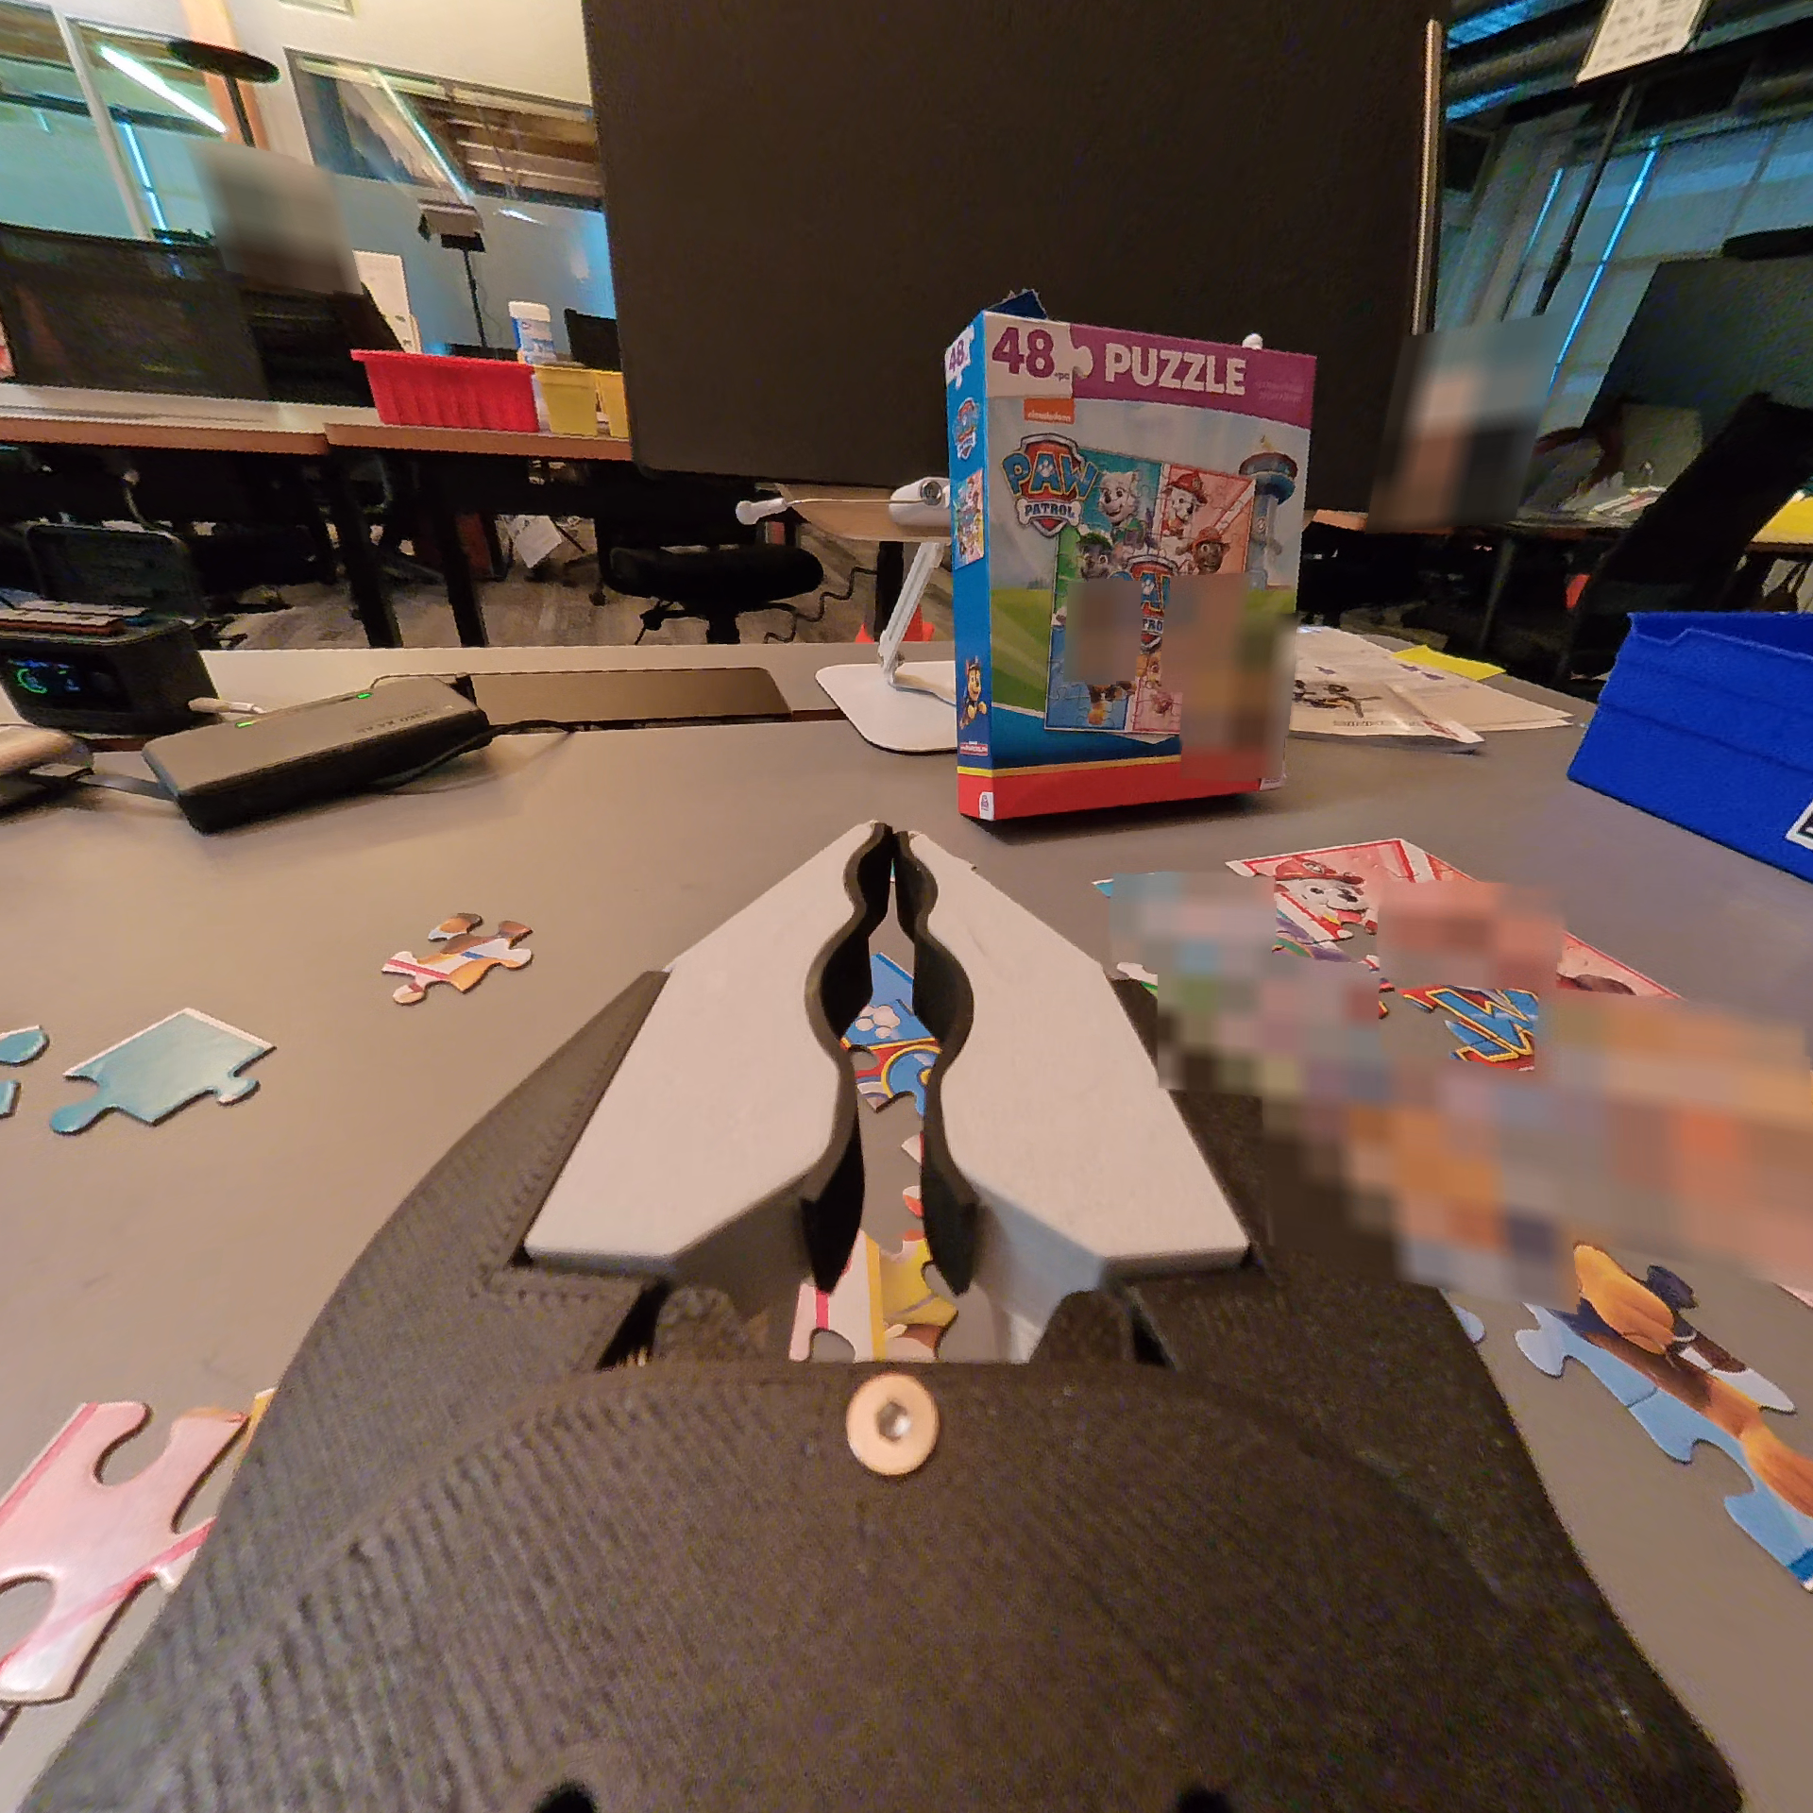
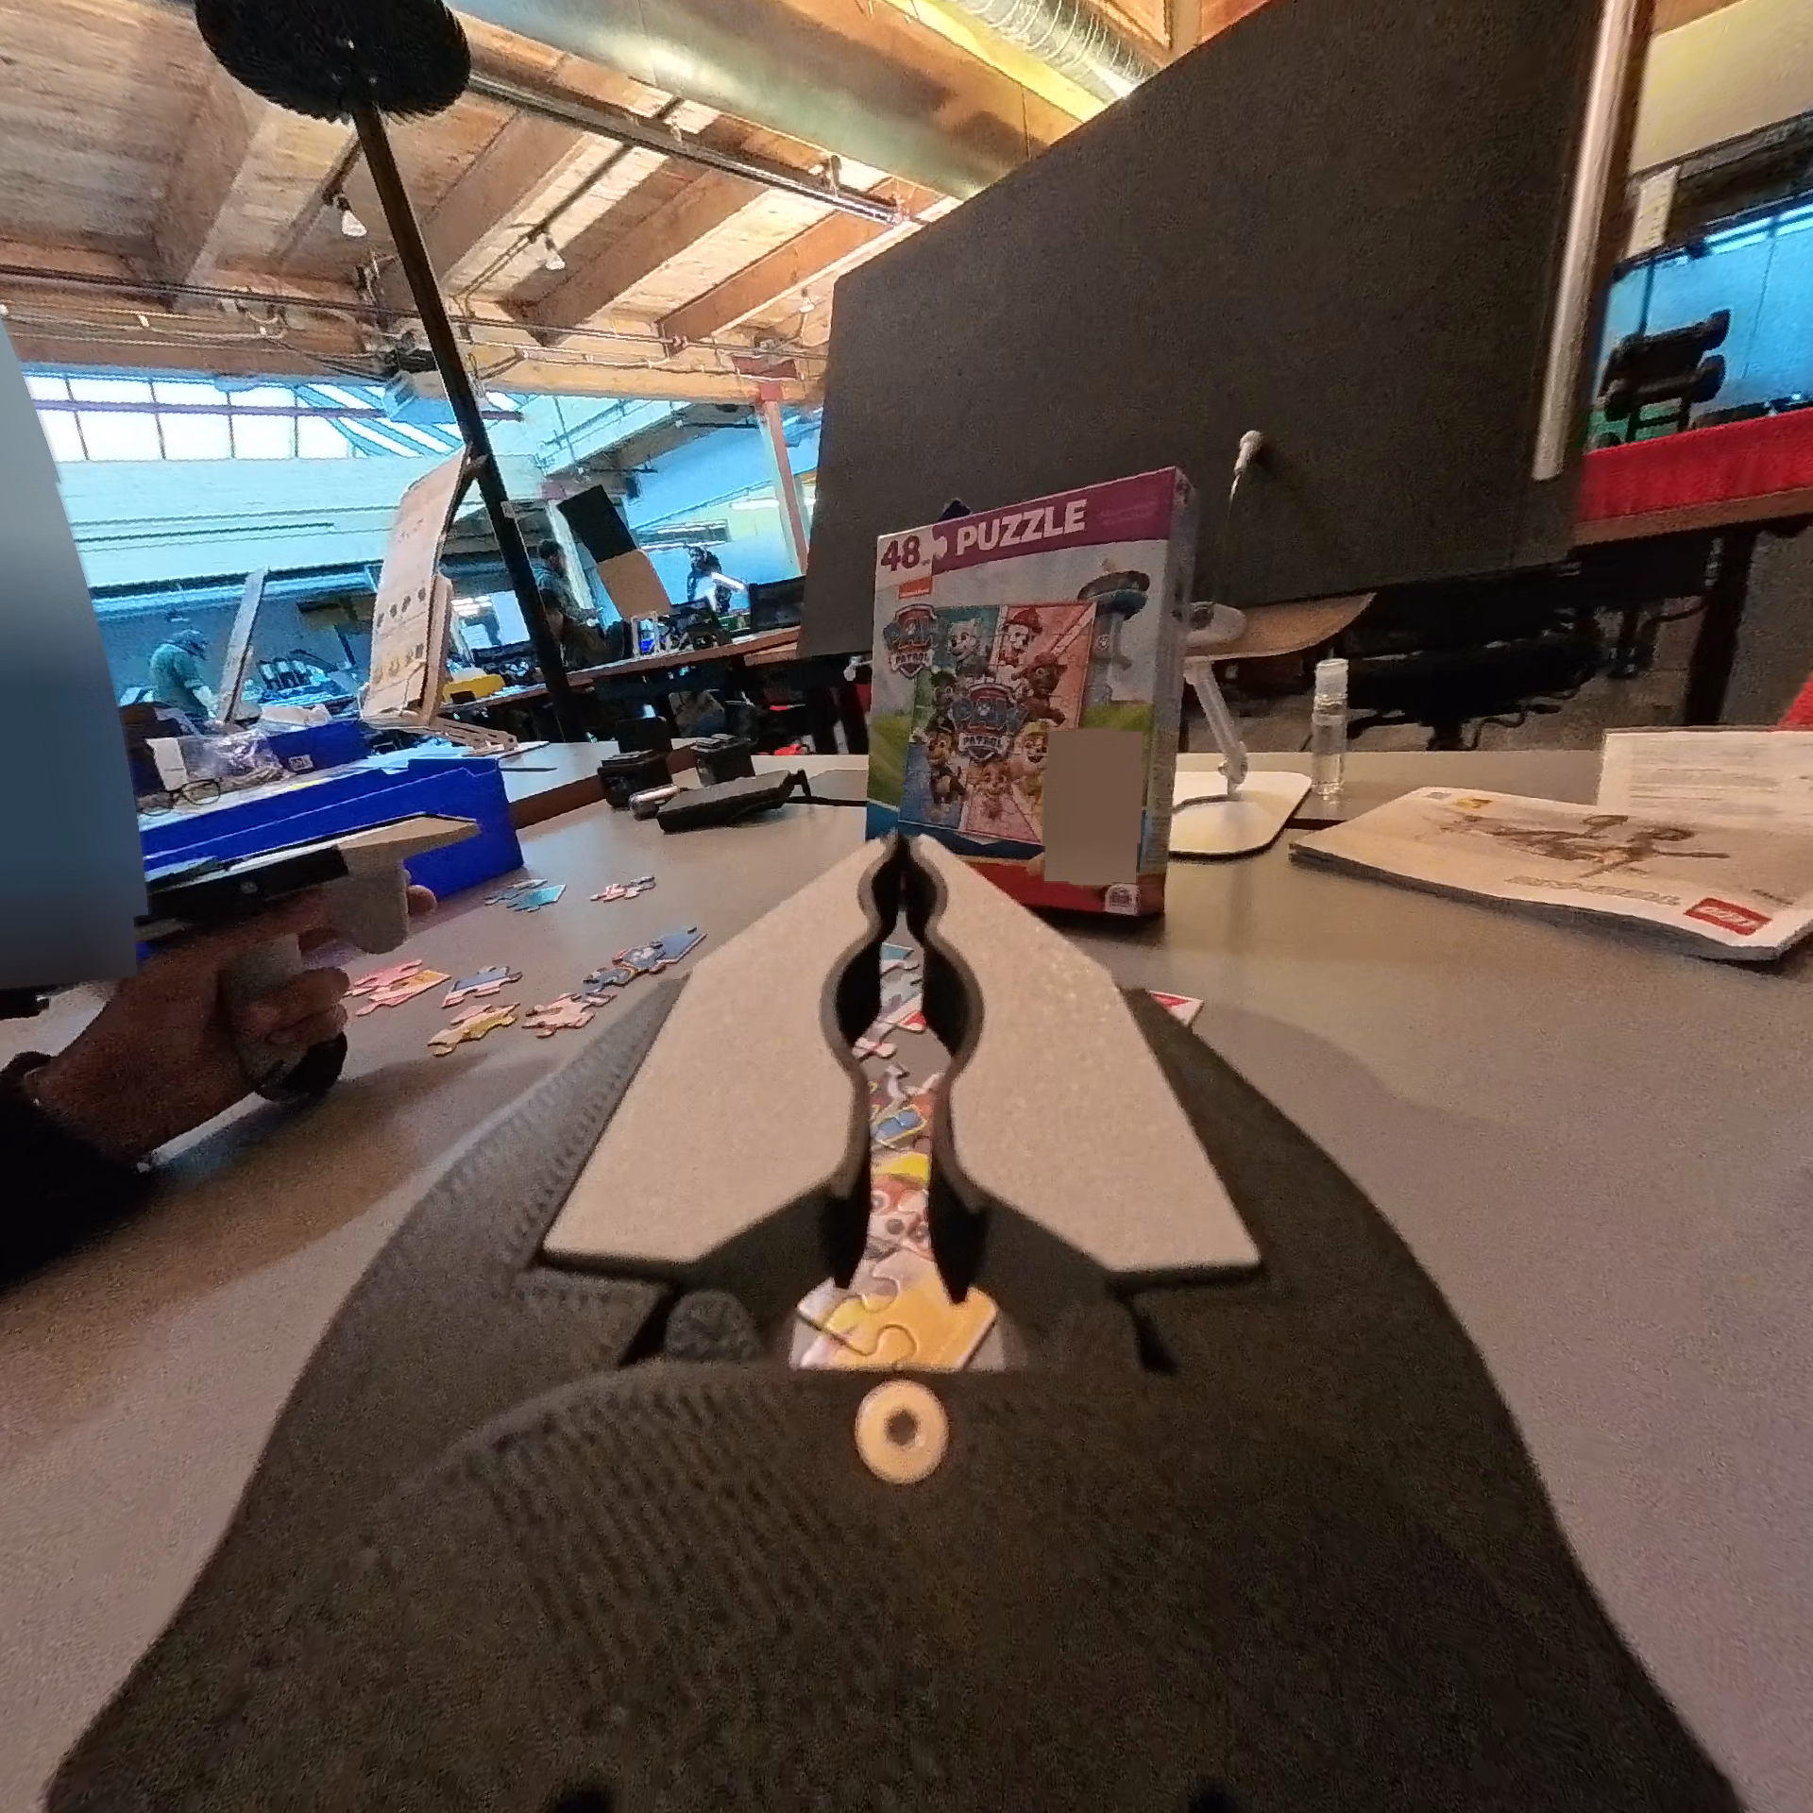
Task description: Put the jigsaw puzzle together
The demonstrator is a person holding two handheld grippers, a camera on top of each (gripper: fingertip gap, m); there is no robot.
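Observation:
My left gripper [image 1: 895, 836] is shut, its grey fingertips meeting low over the grey table [image 1: 638, 834]. Puzzle pieces [image 1: 888, 1040] lying on the table show through the gap behind its tips. Loose pieces lie to its left [image 1: 461, 957] [image 1: 167, 1069] and a joined part of the puzzle [image 1: 1315, 903] lies to its right. My right gripper [image 2: 905, 846] is also shut, over joined puzzle pieces [image 2: 903, 1324]. The upright puzzle box [image 1: 1128, 569] [image 2: 1030, 687] stands just beyond both. A hand holds the left gripper, which shows at the left of the right wrist view [image 2: 392, 863], above several loose pieces [image 2: 520, 991].
A blue bin [image 1: 1707, 726] [image 2: 324, 814], a black power pack with cable [image 1: 314, 746], a white stand base [image 1: 893, 706], a booklet [image 2: 1570, 863] and a small clear bottle [image 2: 1329, 726] sit around the table. A dark panel [image 1: 981, 196] rises behind the box. My right fingertips sit around 35 cm from my left ones.

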